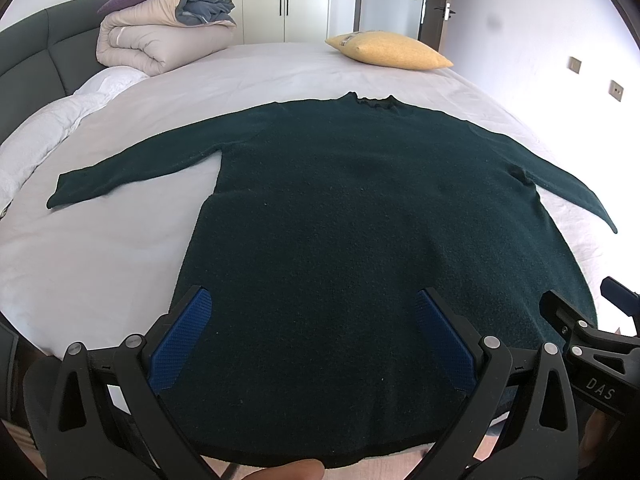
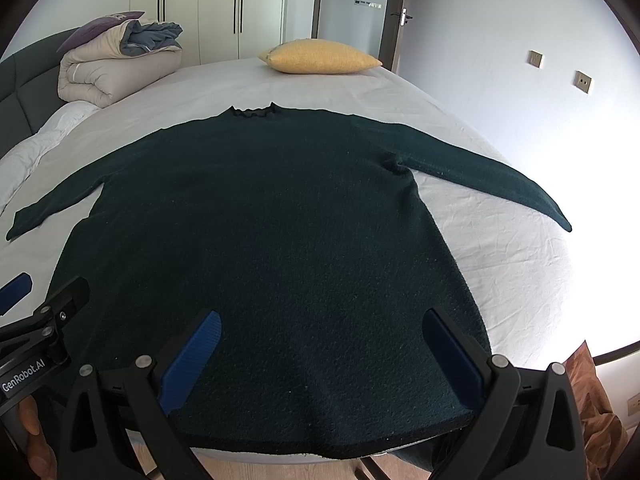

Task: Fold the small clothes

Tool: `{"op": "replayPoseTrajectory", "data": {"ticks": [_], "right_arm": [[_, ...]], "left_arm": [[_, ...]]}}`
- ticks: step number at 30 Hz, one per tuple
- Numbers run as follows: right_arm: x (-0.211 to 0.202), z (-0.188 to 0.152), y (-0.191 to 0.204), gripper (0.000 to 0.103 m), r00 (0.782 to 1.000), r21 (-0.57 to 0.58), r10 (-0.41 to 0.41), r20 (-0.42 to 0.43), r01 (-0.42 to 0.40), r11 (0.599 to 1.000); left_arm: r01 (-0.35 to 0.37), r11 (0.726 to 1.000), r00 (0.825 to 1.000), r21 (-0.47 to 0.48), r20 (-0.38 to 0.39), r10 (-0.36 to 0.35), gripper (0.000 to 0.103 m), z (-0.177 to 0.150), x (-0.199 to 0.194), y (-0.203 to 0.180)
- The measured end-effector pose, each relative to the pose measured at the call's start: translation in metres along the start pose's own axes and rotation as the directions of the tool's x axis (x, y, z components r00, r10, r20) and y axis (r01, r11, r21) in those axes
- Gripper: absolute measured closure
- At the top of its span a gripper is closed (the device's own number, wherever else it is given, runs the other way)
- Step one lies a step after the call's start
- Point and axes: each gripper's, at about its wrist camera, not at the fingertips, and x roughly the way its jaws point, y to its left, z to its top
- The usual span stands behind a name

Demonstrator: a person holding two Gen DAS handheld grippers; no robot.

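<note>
Sweater: the dark green sweater lies flat on the bed, filling the centre of both frames, collar toward the top, hem at the bottom edge nearest the cameras.
Sleeves: both are spread wide, one reaching to the left of the frame, the other to the right; neither is turned in.
Progress: laid out and smoothed, by the look of it, but no fold is made yet; sleeves, sides and the final halving all remain, I judge.
Left tongs: the left tongs stand wide apart above the hem at lower centre, holding nothing.
Right tongs: the right tongs are likewise spread wide over the hem, with no cloth between them.
Writing: "DAS" reads on the black arm at lower right of the left view; "GenRobot.AI" on the arm at lower left of the right view.
Background: a yellow pillow and a rolled duvet sit at the top of frame.
</note>
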Motion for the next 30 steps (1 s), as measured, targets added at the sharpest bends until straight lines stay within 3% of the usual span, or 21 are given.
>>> {"op": "replayPoseTrajectory", "data": {"ticks": [30], "right_arm": [[0.0011, -0.0004, -0.0001, 0.0, 1.0, 0.004, 0.003, -0.004, -0.003, 1.0]], "left_arm": [[0.001, 1.0, 1.0, -0.002, -0.004, -0.001, 0.0, -0.0026, 0.0011, -0.0018]]}}
